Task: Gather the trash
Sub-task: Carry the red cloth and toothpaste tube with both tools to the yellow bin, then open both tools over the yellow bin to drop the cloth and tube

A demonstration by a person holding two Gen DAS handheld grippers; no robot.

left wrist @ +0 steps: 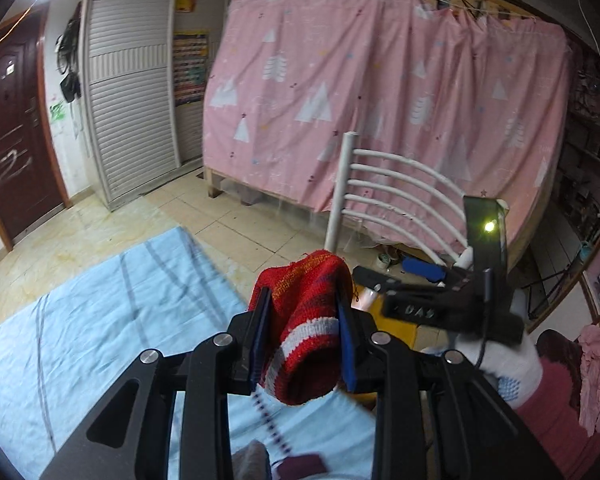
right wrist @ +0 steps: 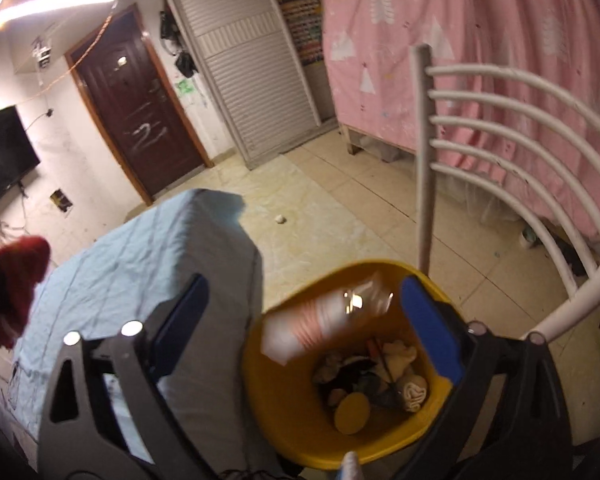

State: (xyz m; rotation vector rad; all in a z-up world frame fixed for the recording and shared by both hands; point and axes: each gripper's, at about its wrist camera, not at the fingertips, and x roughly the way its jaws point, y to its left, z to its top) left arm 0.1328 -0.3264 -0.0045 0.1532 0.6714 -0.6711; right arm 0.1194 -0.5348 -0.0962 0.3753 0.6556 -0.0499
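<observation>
bed (left wrist: 80, 320): wrinkled pale-blue striped sheet | bin (right wrist: 292, 420): round yellow plastic, 6 o'clock in right view, crumpled scraps inside | plastic bottle (right wrist: 324, 320): clear, ribbed, loose over bin's rim, between wide-spread right hand-held gripper (right wrist: 304, 320) jaws | left hand-held gripper (left wrist: 304, 336): clamped on red knit sock (left wrist: 308, 320)

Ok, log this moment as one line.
left gripper: shut on red knit sock | right gripper: open, over yellow bin | plastic bottle: loose above the bin
</observation>
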